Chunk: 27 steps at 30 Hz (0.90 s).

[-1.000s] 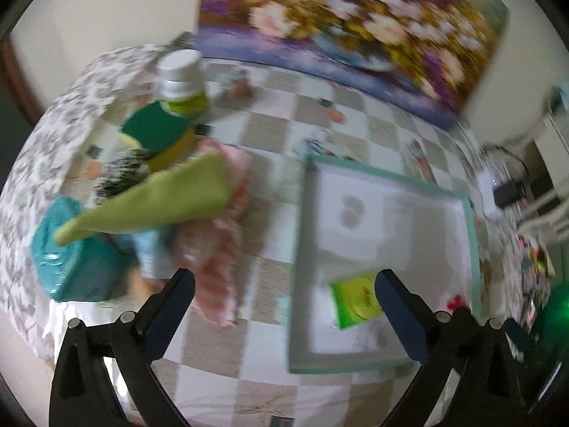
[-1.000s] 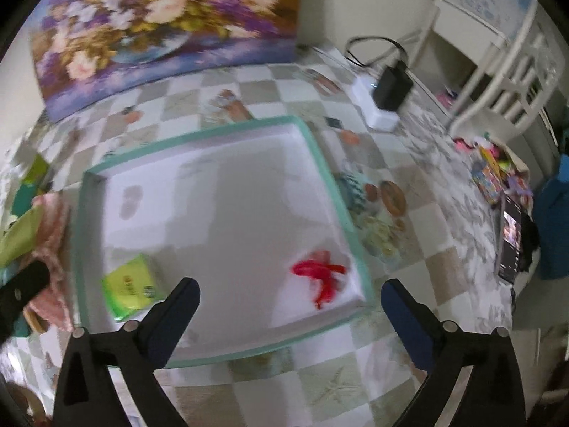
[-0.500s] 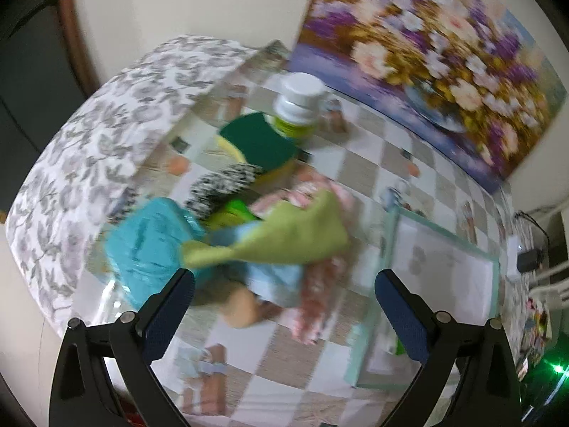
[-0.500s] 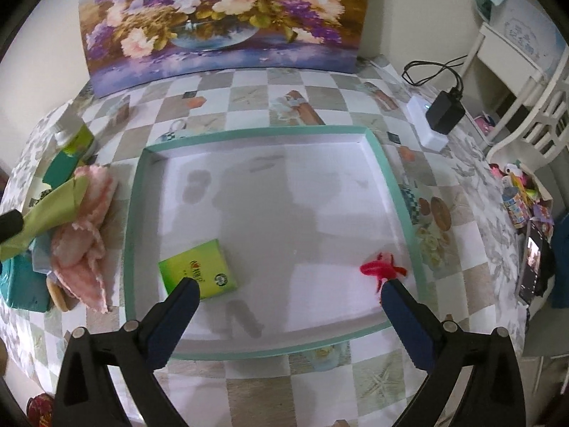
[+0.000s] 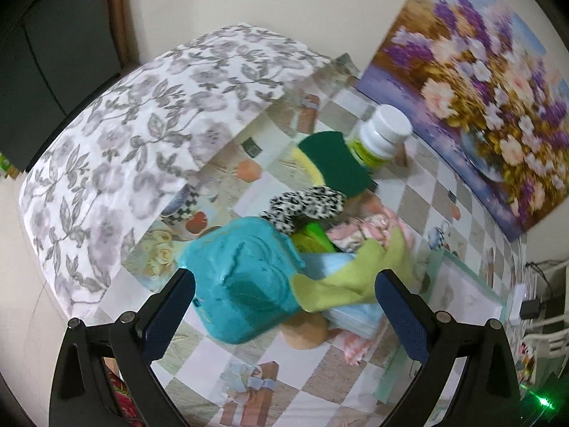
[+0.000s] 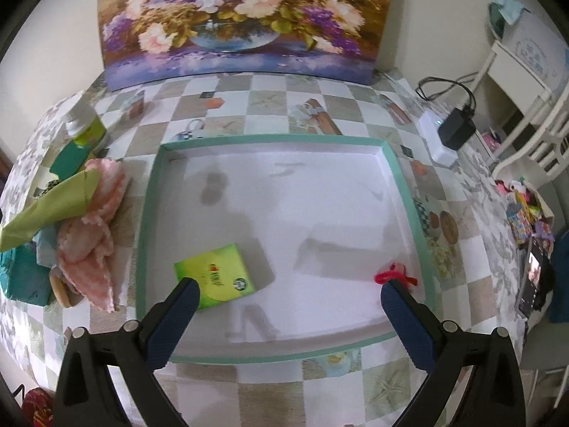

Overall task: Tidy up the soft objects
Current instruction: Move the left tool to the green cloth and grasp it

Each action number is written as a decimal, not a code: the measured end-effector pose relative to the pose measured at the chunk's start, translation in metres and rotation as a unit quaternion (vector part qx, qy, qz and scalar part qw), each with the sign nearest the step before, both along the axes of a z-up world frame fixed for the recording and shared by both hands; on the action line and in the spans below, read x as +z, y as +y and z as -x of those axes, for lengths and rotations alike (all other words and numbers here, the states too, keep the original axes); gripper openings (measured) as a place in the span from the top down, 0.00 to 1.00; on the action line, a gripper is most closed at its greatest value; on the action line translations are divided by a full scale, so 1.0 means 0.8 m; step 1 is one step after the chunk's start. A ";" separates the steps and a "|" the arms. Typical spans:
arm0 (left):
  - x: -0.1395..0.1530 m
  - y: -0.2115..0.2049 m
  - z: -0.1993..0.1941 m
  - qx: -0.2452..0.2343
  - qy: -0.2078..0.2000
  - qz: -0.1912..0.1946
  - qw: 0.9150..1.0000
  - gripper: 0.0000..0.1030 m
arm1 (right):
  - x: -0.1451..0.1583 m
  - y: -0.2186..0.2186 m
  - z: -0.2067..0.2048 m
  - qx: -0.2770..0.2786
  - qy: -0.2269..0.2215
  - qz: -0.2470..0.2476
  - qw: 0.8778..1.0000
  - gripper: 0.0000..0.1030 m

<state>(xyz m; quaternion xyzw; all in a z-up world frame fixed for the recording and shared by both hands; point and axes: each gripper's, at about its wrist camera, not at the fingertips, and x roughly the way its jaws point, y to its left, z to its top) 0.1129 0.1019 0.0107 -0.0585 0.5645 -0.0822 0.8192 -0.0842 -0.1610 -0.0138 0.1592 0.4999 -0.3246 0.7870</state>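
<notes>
A heap of soft things lies on the checked tablecloth: a teal packet [image 5: 242, 277], a lime-green cloth [image 5: 355, 277], a pink towel [image 6: 96, 227], a black-and-white scrunchie [image 5: 306, 204] and a green-and-yellow sponge [image 5: 334, 163]. My left gripper [image 5: 284, 306] hangs open above the teal packet, holding nothing. The white tray with a teal rim [image 6: 284, 146] holds a green tissue pack [image 6: 215, 275] and a red scrunchie [image 6: 393, 275]. My right gripper [image 6: 286, 306] is open over the tray's near side, empty.
A white-capped bottle [image 5: 378, 135] stands behind the heap. A flower painting [image 6: 242, 17] leans on the wall at the table's back. A power strip with a black adapter [image 6: 451, 131] sits right of the tray. A floral cloth [image 5: 142, 114] covers the table's left end.
My left gripper swung left from the tray to above the heap. The right gripper pulled back and centred over the tray. Both stayed open.
</notes>
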 end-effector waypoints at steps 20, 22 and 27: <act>-0.018 -0.018 -0.012 -0.046 0.024 -0.009 0.999 0.02 | 0.002 0.053 -0.088 0.043 -0.066 -0.066 0.995 0.00; -0.015 -0.022 -0.012 -0.056 0.020 -0.006 0.998 0.02 | 0.001 0.061 -0.098 0.053 -0.072 -0.074 0.993 0.00; -0.011 -0.037 -0.013 -0.087 0.021 0.012 0.996 0.02 | -0.006 0.075 -0.114 0.072 -0.078 -0.091 0.990 0.00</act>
